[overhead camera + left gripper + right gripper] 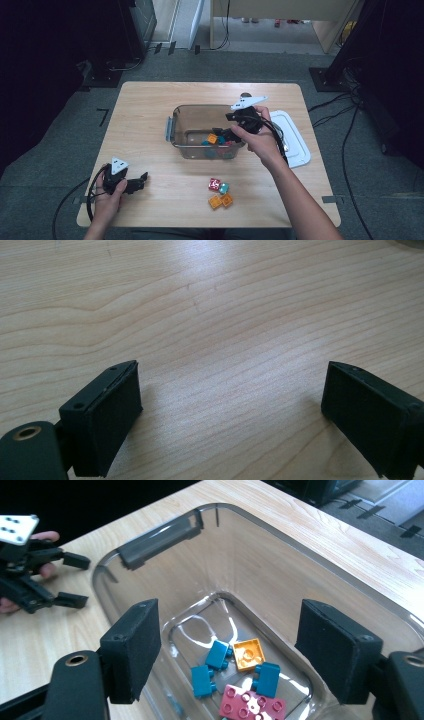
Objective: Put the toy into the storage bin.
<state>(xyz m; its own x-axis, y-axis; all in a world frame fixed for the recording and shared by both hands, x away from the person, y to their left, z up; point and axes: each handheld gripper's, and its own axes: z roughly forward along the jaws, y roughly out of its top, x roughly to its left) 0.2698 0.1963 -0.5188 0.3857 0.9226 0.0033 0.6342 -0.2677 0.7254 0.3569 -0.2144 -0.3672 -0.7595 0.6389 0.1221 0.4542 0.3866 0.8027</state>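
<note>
A clear plastic container stands mid-table. Inside it lie an orange brick, three teal bricks and a pink brick. My right gripper hangs over the container's right side, open with nothing between its jaws. Loose bricks sit on the table in front of the container: a red one, a teal one and two orange ones. My left gripper rests at the table's front left, open over bare wood.
A white lid lies to the right of the container. The wooden table has free surface at the back and left. Cables and dark equipment stand on the floor around it.
</note>
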